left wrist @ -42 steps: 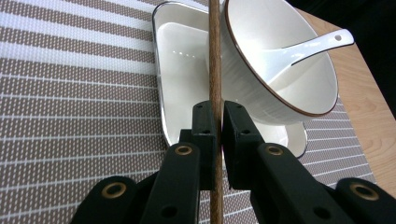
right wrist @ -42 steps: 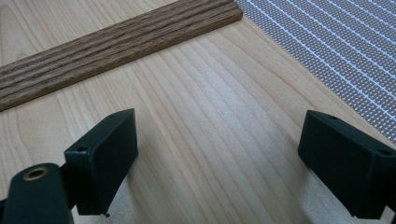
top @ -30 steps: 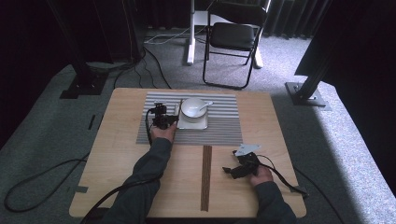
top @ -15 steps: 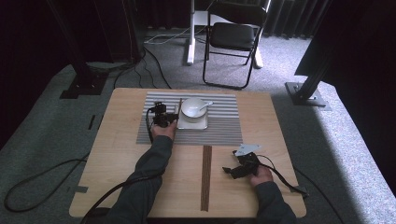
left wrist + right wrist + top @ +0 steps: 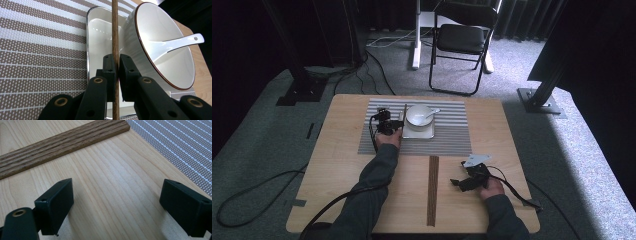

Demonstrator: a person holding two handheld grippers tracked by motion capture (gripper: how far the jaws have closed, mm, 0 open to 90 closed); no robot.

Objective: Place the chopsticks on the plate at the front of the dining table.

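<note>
Pale wood bench (image 5: 342, 165) on grey carpet (image 5: 257, 150); folding chair (image 5: 464, 37) at 12 o'clock; striped mat (image 5: 452, 135) carries tray (image 5: 100, 37). Left hand-held gripper (image 5: 115, 65) clamps chopstick (image 5: 115, 30); right hand-held gripper (image 5: 116, 205) wide, empty.

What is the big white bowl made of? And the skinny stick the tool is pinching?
The bowl looks like glazed ceramic: smooth, shiny white, with a thin brown rim line. The stick, pinched in the left tool, looks like wood: brown and matte, with faint grain. It could be bamboo; the look leaves that open.
</note>
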